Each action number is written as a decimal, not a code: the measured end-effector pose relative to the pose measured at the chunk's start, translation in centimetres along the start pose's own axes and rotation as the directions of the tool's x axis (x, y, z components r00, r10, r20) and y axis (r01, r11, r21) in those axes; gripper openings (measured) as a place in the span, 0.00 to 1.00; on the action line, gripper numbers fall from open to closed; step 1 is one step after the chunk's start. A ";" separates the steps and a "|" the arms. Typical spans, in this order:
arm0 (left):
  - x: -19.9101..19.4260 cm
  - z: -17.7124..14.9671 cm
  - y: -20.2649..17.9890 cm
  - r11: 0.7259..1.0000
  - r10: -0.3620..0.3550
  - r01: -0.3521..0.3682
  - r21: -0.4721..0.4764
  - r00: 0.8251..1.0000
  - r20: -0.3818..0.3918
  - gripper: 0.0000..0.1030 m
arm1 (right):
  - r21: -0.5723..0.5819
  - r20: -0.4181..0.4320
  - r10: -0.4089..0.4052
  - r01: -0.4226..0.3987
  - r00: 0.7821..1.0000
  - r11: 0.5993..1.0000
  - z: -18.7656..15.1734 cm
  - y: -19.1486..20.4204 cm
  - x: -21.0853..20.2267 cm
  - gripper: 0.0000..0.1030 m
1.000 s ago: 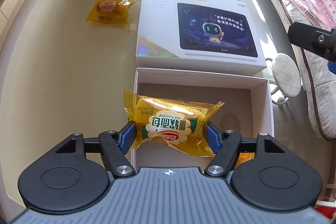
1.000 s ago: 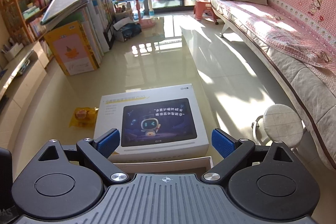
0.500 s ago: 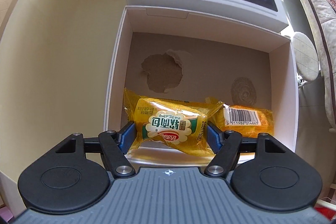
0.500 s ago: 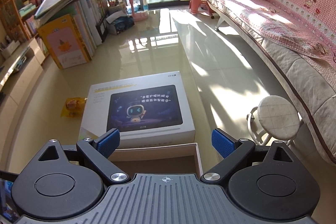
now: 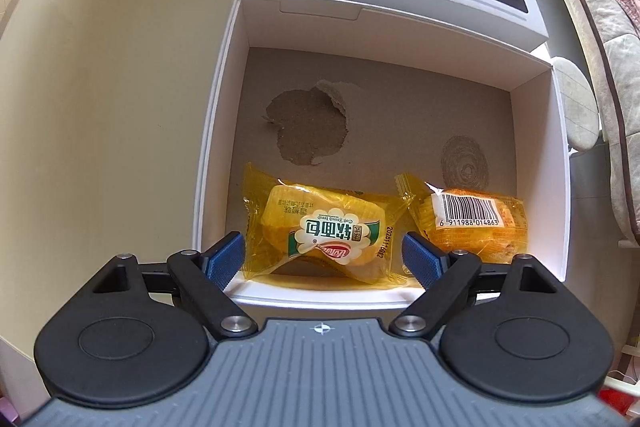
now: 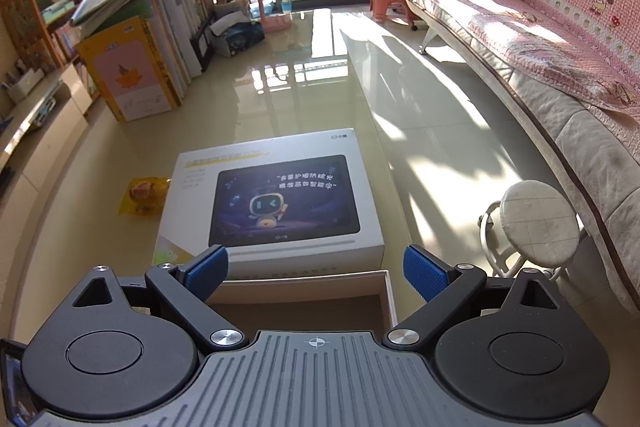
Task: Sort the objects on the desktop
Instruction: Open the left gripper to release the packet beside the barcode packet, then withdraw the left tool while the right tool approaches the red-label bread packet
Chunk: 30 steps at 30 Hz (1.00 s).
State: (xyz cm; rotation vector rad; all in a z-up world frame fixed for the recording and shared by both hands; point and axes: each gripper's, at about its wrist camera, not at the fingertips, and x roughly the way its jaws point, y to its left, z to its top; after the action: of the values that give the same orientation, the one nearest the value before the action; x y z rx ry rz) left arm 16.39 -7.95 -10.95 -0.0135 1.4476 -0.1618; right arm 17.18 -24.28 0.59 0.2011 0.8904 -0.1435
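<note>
Left gripper (image 5: 323, 257) spread wide over the open white box (image 5: 216, 131), blue pads clear of the yellow bread packet (image 5: 320, 231) lying inside, near the front wall. A second packet (image 5: 468, 223) lies beside it. Right gripper (image 6: 316, 269) hovers wide, empty, above the tablet box (image 6: 276, 199); another packet (image 6: 144, 195) sits on the table (image 6: 100, 167).

At lower centre of the left wrist view, "软面包" and "Soft french bread" are being shown upside down on a yellow bread packet (image 5: 320, 227). Barcode number 6 911988 014863 is being displayed on the neighbouring packet (image 5: 468, 223).
</note>
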 end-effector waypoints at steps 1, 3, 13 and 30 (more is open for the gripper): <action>-0.4 -0.1 0.2 1.000 -0.004 0.004 0.003 1.000 0.005 1.00 | -0.002 -0.002 0.006 -0.006 1.000 1.000 0.0 0.3 0.1 0.93; -1.6 -0.1 0.7 1.000 -0.010 0.010 -0.001 1.000 0.016 1.00 | -0.008 -0.006 0.017 -0.018 1.000 1.000 0.0 0.9 0.2 0.93; -6.0 2.5 5.0 0.999 -0.007 0.012 -0.051 0.995 0.096 1.00 | -0.076 -0.048 0.087 -0.091 0.995 0.993 1.1 5.8 1.4 0.94; -6.9 7.3 15.7 0.983 0.120 -0.098 -0.154 0.983 0.141 1.00 | -0.115 -0.111 0.138 -0.151 0.984 0.982 3.9 17.3 5.1 0.96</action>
State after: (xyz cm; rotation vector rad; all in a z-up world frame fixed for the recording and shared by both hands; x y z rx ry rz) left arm 24.41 7.73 -4.94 -0.0646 1.3034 0.0351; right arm 26.92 -8.64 0.97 0.1583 0.9803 0.0579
